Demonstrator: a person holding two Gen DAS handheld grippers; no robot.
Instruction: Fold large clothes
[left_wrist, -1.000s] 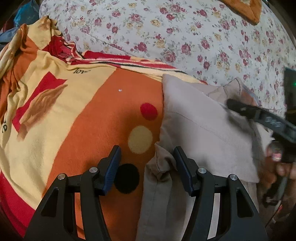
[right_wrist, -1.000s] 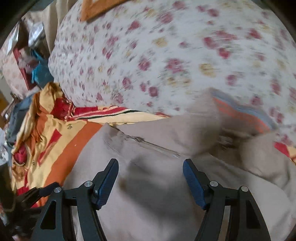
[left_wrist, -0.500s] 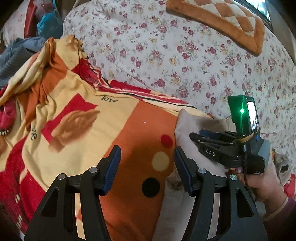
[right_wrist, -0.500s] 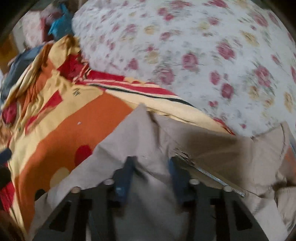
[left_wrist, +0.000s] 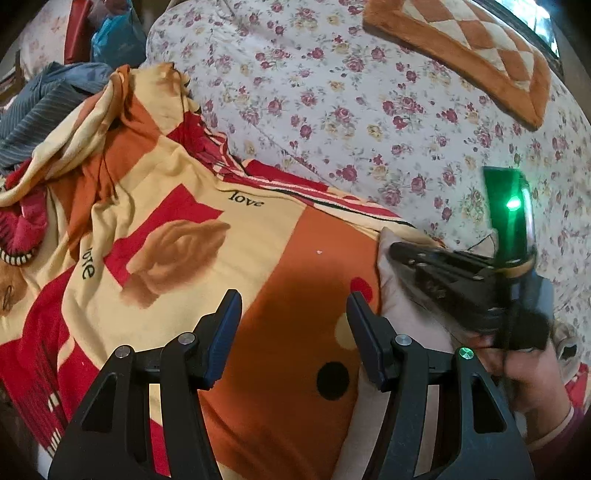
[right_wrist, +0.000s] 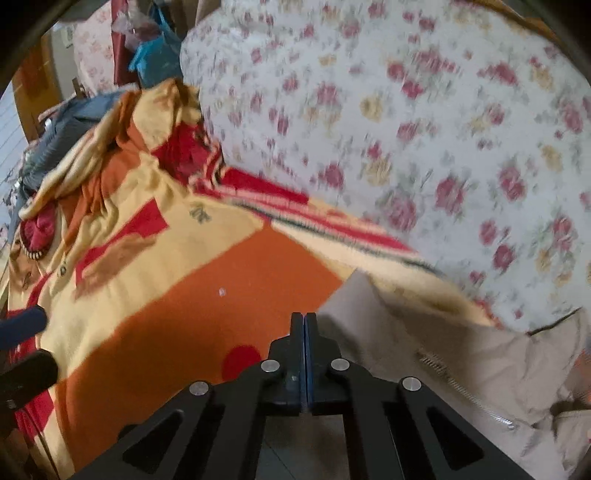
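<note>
A beige garment with a zipper (right_wrist: 443, 354) lies on the orange, yellow and red blanket (right_wrist: 207, 280). In the left wrist view only its left edge (left_wrist: 397, 299) shows, at the right. My left gripper (left_wrist: 293, 306) is open and empty, held above the blanket just left of the garment's edge. My right gripper (right_wrist: 303, 319) is shut, jaws pressed together, at the garment's near-left corner; no cloth shows between them. It also shows in the left wrist view (left_wrist: 397, 251), closed over the garment's edge, held by a hand (left_wrist: 524, 376).
A floral quilt (left_wrist: 369, 103) rises behind the blanket, with an orange checked cushion (left_wrist: 472, 48) on it. A grey striped cloth (left_wrist: 37, 107) and blue bags (left_wrist: 114, 37) pile up at the far left.
My right gripper went from wide open to fully shut and moved left to the garment's corner. My left gripper lifted and pulled back, staying open.
</note>
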